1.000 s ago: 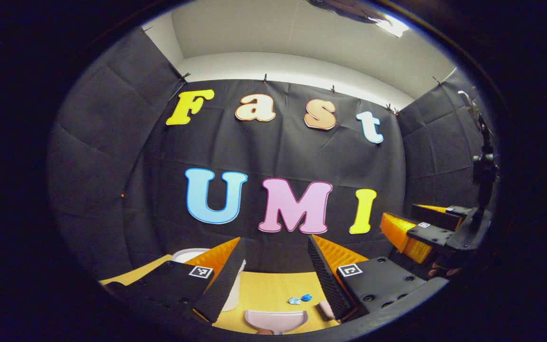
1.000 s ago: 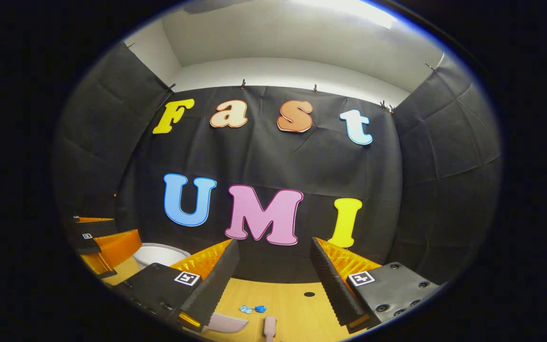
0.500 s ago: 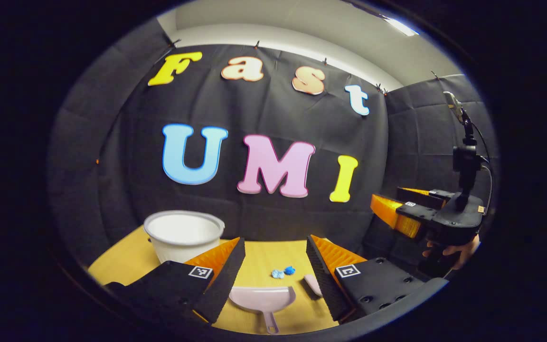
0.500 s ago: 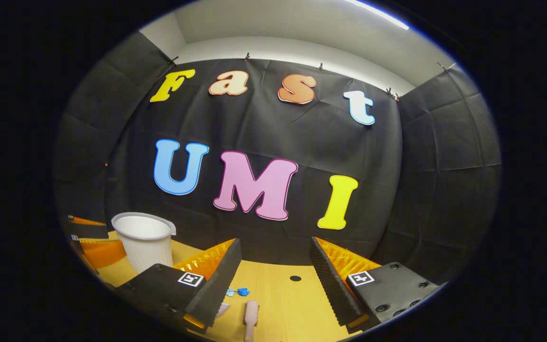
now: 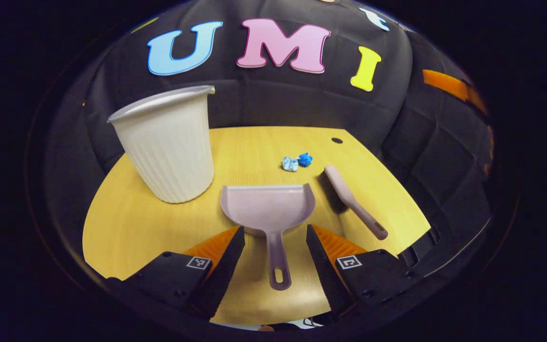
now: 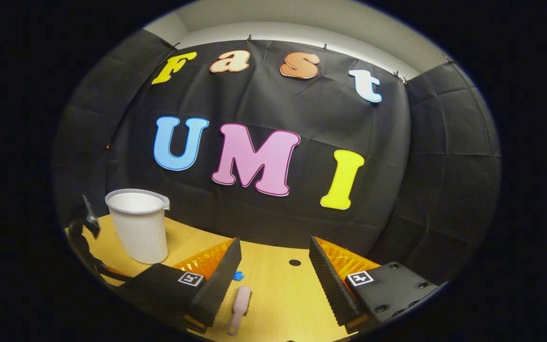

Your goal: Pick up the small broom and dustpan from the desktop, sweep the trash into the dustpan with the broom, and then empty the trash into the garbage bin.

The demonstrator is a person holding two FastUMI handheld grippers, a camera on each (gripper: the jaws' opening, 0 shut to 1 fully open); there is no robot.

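Task barely begun; nothing was grasped or swept. Left gripper (image 5: 273,247): jaws wide apart, empty, flanking the handle of the dustpan (image 5: 267,208), a smooth pale scoop flat on the wooden desktop (image 5: 126,228). Right gripper (image 6: 273,266): wide, empty, above the broom (image 6: 239,302). Beyond: crumpled blue trash (image 5: 296,161); ribbed white garbage bin (image 5: 171,147).

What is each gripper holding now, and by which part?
Nothing. The left gripper is open around the dustpan handle; the right gripper is open above the broom.
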